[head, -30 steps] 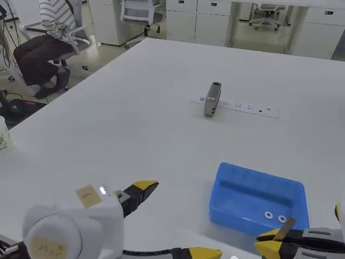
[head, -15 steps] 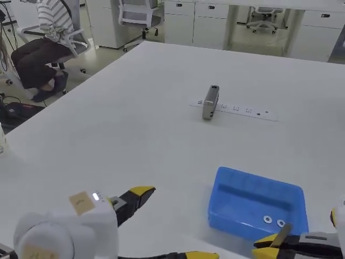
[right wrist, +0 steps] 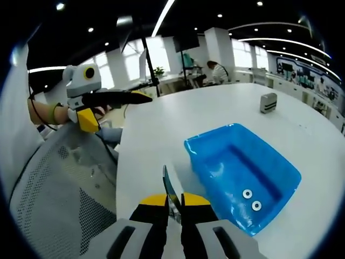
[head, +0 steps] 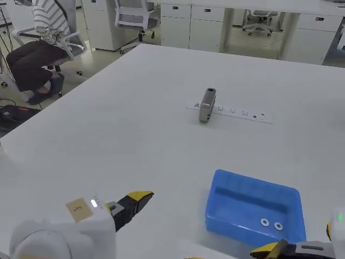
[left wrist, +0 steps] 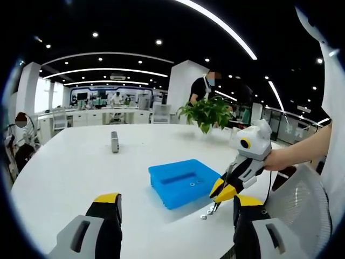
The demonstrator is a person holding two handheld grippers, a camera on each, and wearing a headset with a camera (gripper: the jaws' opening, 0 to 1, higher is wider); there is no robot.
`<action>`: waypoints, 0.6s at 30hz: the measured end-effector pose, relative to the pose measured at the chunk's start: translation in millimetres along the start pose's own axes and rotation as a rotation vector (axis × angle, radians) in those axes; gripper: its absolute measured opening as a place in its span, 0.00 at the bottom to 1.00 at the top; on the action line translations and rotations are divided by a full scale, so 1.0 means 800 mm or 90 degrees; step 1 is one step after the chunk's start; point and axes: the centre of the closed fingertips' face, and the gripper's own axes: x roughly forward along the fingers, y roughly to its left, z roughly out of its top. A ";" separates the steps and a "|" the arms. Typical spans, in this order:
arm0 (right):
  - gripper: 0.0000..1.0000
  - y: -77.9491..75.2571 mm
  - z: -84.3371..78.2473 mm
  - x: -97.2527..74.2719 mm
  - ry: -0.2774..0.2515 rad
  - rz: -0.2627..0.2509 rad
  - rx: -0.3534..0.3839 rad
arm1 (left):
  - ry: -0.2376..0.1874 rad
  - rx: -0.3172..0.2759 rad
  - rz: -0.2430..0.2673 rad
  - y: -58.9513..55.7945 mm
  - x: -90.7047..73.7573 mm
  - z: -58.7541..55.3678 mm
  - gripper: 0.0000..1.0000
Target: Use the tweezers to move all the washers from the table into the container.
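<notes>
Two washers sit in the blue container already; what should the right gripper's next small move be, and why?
Probably lower the right gripper a little so its tweezers can pinch one of the washers on the table beside the blue container: they lie just under the tips, not yet inside it.

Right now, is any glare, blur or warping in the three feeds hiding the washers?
Head view: even light, no glare, blue container and its two washers sharp. Left gripper view: fisheye bends the table, and the loose washers on it are tiny specks. Right gripper view: same warping, yet the two washers read clearly.
</notes>
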 end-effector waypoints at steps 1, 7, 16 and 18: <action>0.04 0.000 0.000 0.001 -0.003 -0.007 -0.006 | 0.000 -0.001 0.000 0.000 0.000 0.000 0.87; 0.03 0.003 0.001 0.009 0.019 -0.067 -0.137 | 0.001 0.002 0.002 0.001 -0.001 -0.001 0.86; 0.03 0.001 0.002 0.008 -0.013 -0.102 -0.088 | -0.001 0.002 0.011 0.004 -0.003 0.000 0.85; 0.03 -0.002 0.000 0.006 -0.022 -0.104 -0.068 | 0.001 0.001 0.011 0.005 -0.003 0.000 0.85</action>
